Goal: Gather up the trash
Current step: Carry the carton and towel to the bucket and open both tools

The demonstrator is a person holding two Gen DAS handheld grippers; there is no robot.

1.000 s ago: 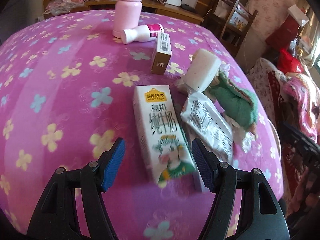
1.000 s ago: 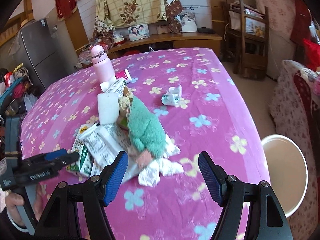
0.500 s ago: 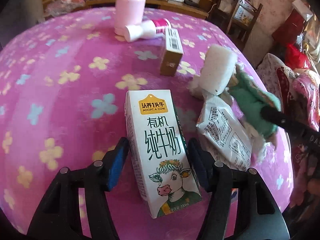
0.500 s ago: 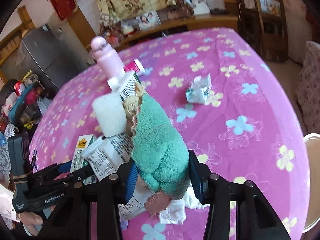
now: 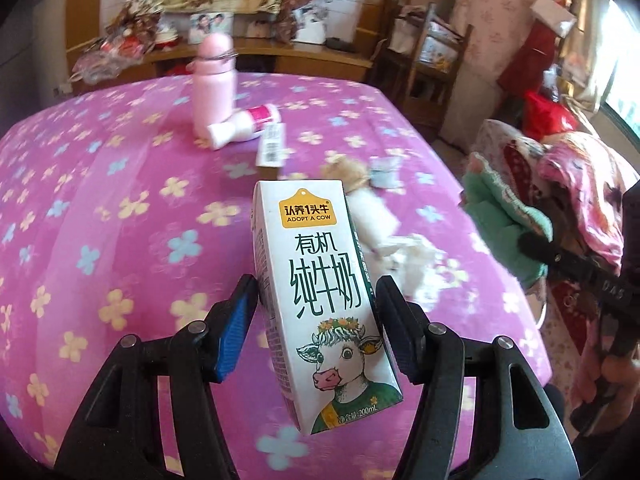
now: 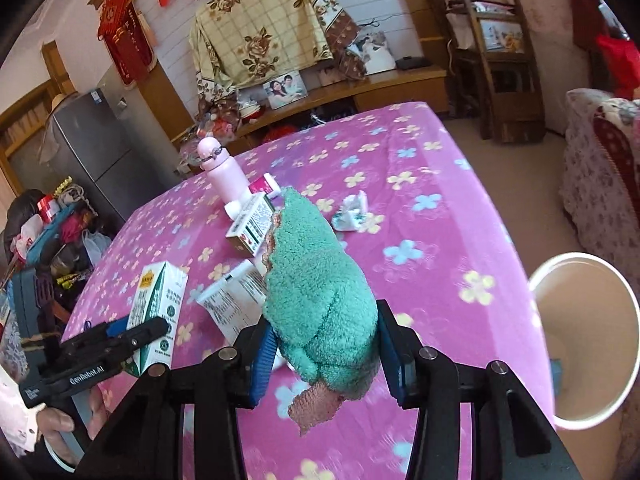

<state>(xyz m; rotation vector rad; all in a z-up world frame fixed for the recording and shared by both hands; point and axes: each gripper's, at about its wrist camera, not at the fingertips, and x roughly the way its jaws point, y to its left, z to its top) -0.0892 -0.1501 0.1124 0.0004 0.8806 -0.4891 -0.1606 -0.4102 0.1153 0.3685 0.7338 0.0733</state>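
Milk carton (image 5: 320, 288) — pinched by left gripper (image 5: 316, 312) | green sock (image 6: 320, 300) — clamped by right gripper (image 6: 324, 344), toe hidden

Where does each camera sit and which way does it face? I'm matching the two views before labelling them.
Left wrist: sits behind the left tongs, looking along them across the pink table toward the wooden shelf; the tongs clamp a milk carton, and the right tongs show at the right edge.
Right wrist: sits behind the right tongs, looking across the table with a white bin on the right; they clamp a green sock, and the left hand shows.
Shared: carton, sock, pink bottle, table.
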